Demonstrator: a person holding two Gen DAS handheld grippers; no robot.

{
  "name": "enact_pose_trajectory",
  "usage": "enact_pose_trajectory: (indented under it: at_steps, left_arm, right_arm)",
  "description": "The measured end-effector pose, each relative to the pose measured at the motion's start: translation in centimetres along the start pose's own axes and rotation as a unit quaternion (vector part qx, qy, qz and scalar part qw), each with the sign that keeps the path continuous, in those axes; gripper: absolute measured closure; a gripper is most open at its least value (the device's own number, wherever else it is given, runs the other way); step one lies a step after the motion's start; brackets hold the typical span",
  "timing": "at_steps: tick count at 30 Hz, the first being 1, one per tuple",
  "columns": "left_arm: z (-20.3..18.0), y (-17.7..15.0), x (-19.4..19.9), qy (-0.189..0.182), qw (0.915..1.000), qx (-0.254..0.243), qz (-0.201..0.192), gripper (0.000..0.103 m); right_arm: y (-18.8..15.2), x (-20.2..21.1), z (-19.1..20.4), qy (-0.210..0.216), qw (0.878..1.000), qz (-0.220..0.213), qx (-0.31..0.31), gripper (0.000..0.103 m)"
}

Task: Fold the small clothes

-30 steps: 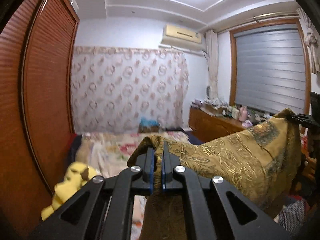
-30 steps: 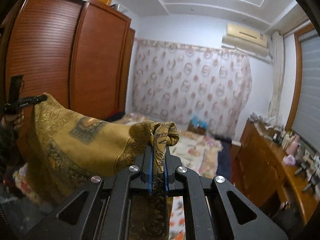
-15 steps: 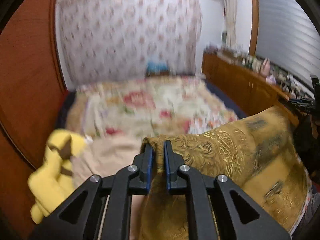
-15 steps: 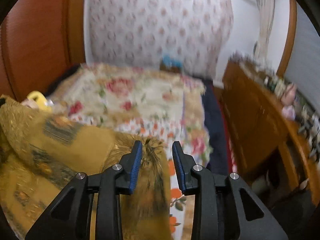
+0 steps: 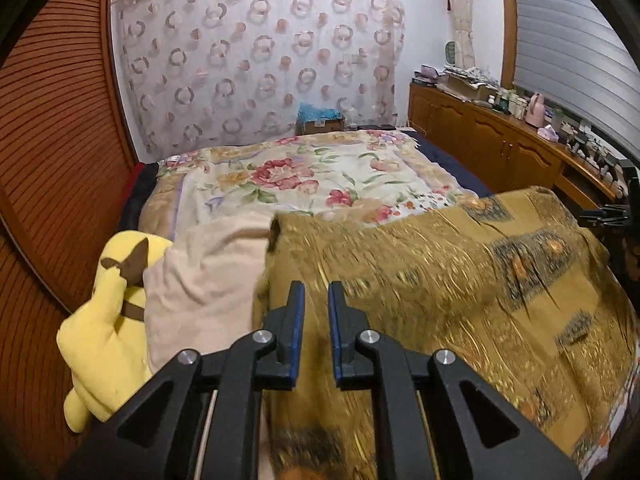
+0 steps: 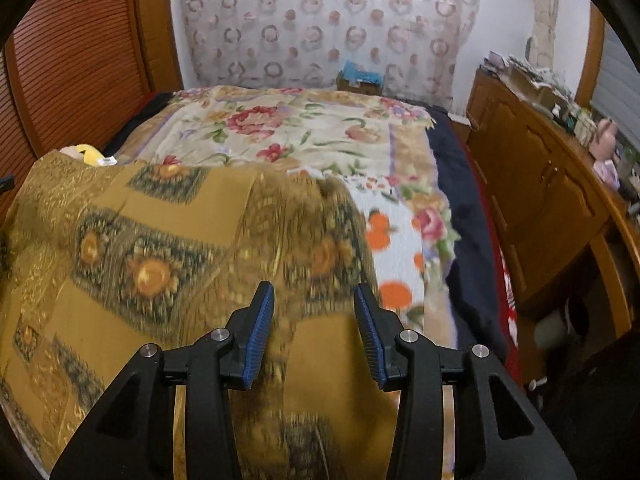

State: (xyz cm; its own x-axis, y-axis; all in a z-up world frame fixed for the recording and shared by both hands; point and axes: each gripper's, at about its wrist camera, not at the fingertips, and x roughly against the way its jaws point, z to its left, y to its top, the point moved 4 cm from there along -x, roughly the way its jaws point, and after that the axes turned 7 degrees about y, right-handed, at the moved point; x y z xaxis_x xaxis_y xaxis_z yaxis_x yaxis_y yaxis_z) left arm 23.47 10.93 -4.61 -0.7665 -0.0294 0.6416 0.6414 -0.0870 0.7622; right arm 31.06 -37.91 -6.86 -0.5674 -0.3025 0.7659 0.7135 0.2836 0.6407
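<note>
A mustard-gold patterned cloth [image 5: 460, 280] lies spread over the near end of the bed, blurred from motion. In the right wrist view the same cloth [image 6: 160, 240] fills the lower left. My left gripper [image 5: 316, 292] hovers over the cloth's left edge. Its jaws stand a narrow gap apart and the pads do not press on anything. My right gripper [image 6: 314, 294] is above the cloth's right edge and its jaws are opening. The cloth shows below the gap, not gripped.
The bed carries a floral quilt [image 5: 320, 176]. A yellow plush toy [image 5: 104, 320] and a beige cloth [image 5: 208, 272] lie left of the gold cloth. A slatted wardrobe [image 5: 52, 140] stands on the left and a cluttered wooden dresser [image 6: 540, 184] on the right.
Both grippers came down from a raised position toward the bed. Each was shut on a corner of the gold cloth. Both have let go, and the cloth has dropped onto the bed.
</note>
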Motion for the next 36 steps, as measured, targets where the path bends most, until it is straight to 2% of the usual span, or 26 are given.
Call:
enact_pose_trajectory:
  at_steps: [8,9,10,11,12,16,22,27,29,36]
  left_arm:
    - [-2.8,-4.4,3.8,-0.028,0.9996,-0.003,0.001,0.093]
    - [-3.1,-4.8,4.1,-0.030,0.9995,-0.004,0.005,0.089]
    - [-3.5,-5.5,4.2,-0.029,0.9995,-0.007,0.014,0.070]
    - [-4.0,-6.4,4.2,-0.027,0.9993,-0.011,0.024,0.058]
    - [-4.4,-7.0,4.2,-0.030,0.9991,-0.014,0.028,0.058]
    - [-5.6,-9.7,3.6,-0.035,0.9974,-0.024,0.057,0.056]
    - [-5.8,-11.6,1.8,-0.040,0.9948,-0.019,0.091,0.055]
    - [-6.0,-11.8,1.4,-0.036,0.9958,-0.020,0.082,0.051]
    - [-6.0,-11.7,1.3,-0.041,0.9956,-0.021,0.081,0.043]
    - [-6.4,-11.7,1.3,-0.039,0.9956,-0.025,0.082,0.041]
  right_arm:
    - [-3.9,3.0,-0.3,-0.006,1.000,-0.017,-0.018,0.061]
    - [-4.5,3.6,-0.5,-0.007,1.000,-0.017,-0.021,0.061]
    - [-4.9,3.9,-0.6,-0.006,1.000,-0.017,-0.023,0.058]
    - [-5.4,4.3,-0.8,-0.006,0.999,-0.017,-0.027,0.056]
    - [-6.0,4.6,-1.0,-0.003,0.999,-0.014,-0.032,0.053]
    - [-7.7,5.2,-1.6,-0.006,0.999,-0.003,-0.036,0.052]
    - [-9.0,4.9,-2.7,-0.010,0.999,0.000,-0.053,0.052]
    - [-9.2,3.8,-2.3,-0.004,0.998,0.000,-0.061,0.052]
    - [-9.1,3.3,-2.2,-0.002,0.998,-0.001,-0.066,0.052]
    - [-8.6,2.2,-2.3,-0.007,0.996,-0.007,-0.083,0.052]
